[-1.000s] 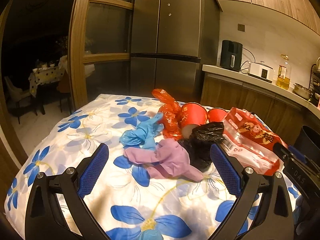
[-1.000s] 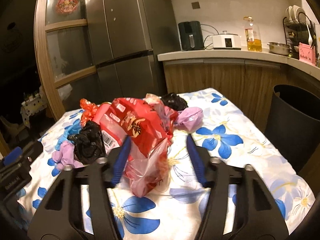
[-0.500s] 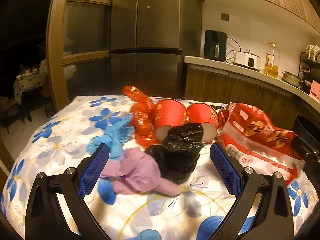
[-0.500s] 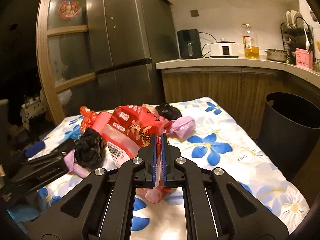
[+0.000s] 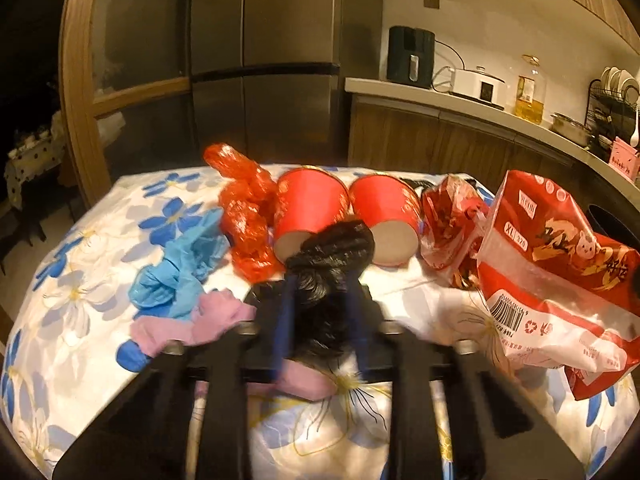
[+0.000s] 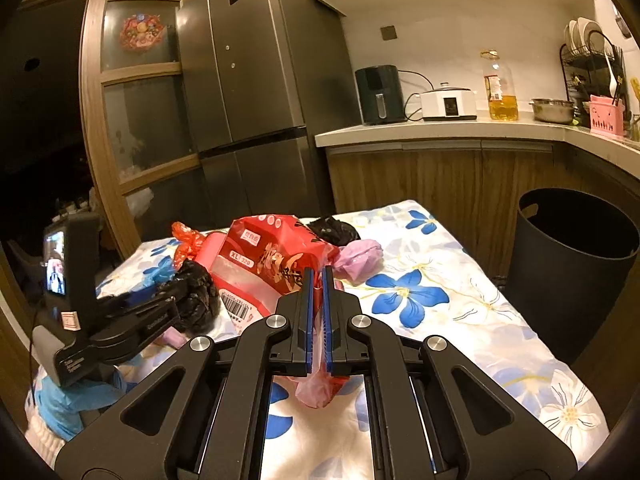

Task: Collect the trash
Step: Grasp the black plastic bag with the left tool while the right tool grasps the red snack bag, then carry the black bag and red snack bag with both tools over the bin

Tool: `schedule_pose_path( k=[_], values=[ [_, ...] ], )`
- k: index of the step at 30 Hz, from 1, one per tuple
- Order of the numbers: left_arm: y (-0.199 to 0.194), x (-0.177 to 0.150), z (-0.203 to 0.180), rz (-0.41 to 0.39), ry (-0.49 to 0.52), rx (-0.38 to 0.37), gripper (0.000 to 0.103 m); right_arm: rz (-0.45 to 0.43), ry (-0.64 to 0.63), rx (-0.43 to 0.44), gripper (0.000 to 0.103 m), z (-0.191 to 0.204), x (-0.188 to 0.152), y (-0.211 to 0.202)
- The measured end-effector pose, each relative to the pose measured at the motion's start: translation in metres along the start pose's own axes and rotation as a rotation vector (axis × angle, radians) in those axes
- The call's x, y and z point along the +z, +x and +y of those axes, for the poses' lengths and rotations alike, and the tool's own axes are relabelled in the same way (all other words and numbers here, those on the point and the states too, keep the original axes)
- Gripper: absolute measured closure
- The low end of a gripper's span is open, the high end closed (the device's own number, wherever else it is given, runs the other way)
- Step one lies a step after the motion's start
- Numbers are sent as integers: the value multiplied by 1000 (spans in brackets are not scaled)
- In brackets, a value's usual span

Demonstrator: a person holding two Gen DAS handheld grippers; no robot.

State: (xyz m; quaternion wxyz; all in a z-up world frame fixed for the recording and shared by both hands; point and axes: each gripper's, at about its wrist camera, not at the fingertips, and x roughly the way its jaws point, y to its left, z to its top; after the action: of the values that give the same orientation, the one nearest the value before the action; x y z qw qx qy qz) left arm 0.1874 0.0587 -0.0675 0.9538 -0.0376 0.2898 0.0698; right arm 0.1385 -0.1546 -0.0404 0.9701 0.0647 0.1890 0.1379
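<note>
left gripper (image 5: pixel 320 308): jaws have just been closing, now pinched on the black bag (image 5: pixel 328 264), a crumpled wad near the middle of the flowered counter (image 5: pixel 100 240); blurred, so how deep the bite goes is unclear.
right gripper (image 6: pixel 316 312): jaws nearly together, clamped on a thin edge of the red packet (image 6: pixel 264 264), which hangs partly off the counter surface on the near side.
bin (image 6: pixel 572 280): black, open-topped, standing off the right edge of the counter, well apart from both loads.
other trash: two red cups (image 5: pixel 344 212) lying on their sides just behind the black bag; blue glove (image 5: pixel 180 268) and pink glove (image 5: pixel 192 324) to its left, the pink one touching the bag; orange wrapper (image 5: pixel 244 216) far left of the cups; pink bag (image 6: pixel 360 256) and a second black wad (image 6: pixel 332 230) at the far side.
risk 1: the packet is held only by slippery film, so a quick swing toward the bin may let it slide out.
risk 2: the pink glove lies under or against the black bag and may get dragged up, then drop to the floor.
risk 3: lifting the black bag could knock the cups, which look free to roll.
risk 4: the two grippers sit close together; crossing paths toward the bin could make them collide.
risk 5: the loose bag may spring open and snag on the bin rim.
</note>
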Motion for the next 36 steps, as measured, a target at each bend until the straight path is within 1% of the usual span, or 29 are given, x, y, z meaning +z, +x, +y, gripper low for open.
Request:
schedule_pose_path(
  k=[2,4,10,14,18,22,26,28,34,36],
  values=[
    [-5,-1,1,-10,-1,-13,97,-1,1,3,99,-1,1,-2],
    [-14,0,1,-30,-5,-20,99,-1,1,8,99,-2,2,-4],
    [-60,8,11,-128,-75,-69,100,-21,9,21,100,-4,6,-14],
    [-80,14,11,-166,-91,-80,101,-33,20,25,100,-7,8,-20],
    [-91,21,11,-172,-120,-138,101,-47,31,16,100,-15,9,-30],
    [-95,26,6,-171,-128,-163,101,-68,42,0,100,-25,11,-41],
    [-98,30,-12,-173,-107,-191,101,-93,54,-22,100,-39,15,-51],
    [-100,32,-28,-180,-84,-203,101,-106,61,-36,100,-48,17,-56],
    [-104,37,-89,-212,17,-248,101,-146,93,-97,100,-82,23,-71],
    [-104,39,-113,-218,49,-276,101,-163,99,-120,100,-93,27,-76]
  ],
)
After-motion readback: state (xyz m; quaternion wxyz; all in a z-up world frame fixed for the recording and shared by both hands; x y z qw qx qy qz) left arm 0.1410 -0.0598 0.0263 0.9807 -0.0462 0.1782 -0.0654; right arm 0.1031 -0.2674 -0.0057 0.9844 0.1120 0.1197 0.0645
